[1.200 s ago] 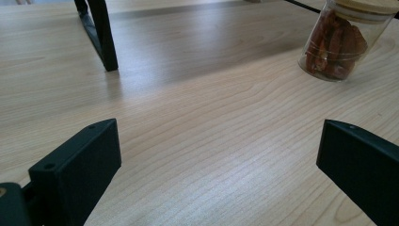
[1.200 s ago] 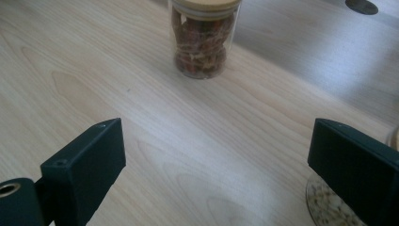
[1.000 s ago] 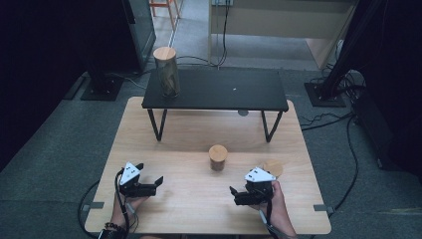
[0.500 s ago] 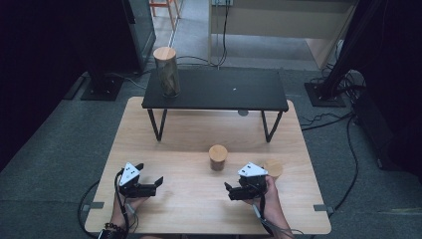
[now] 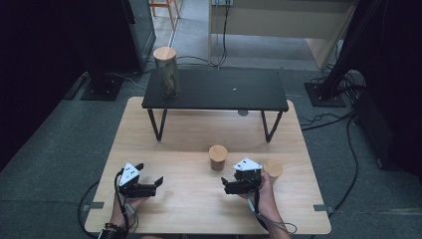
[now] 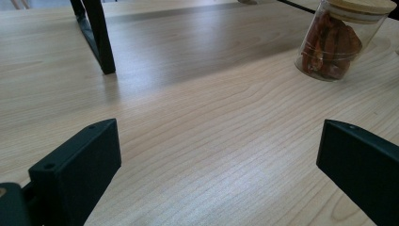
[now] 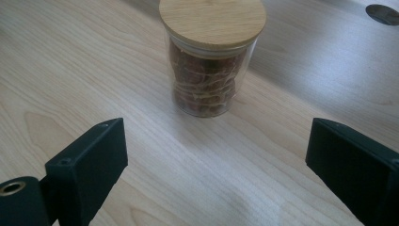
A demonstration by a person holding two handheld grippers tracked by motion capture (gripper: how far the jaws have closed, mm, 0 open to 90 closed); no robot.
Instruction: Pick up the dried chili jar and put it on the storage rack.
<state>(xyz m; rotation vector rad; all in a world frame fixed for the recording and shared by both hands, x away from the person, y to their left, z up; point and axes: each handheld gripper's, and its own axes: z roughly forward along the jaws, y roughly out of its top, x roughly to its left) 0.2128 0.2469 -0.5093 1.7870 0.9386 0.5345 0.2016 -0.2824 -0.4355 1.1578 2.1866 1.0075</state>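
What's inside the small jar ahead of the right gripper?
The small jar holds reddish-brown dried pieces, seen through its glass; what they are I cannot tell. Its bamboo lid covers the top.

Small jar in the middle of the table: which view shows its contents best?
Right gripper view: the small jar sits centred and close, brown contents clear under its wooden lid. Left gripper view catches it cropped at the corner. High view shows mostly the lid, too small.

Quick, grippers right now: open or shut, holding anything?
Left gripper: open, jaws wide apart, holding nothing.
Right gripper: open, holding nothing; the small jar stands ahead of its jaws, untouched.
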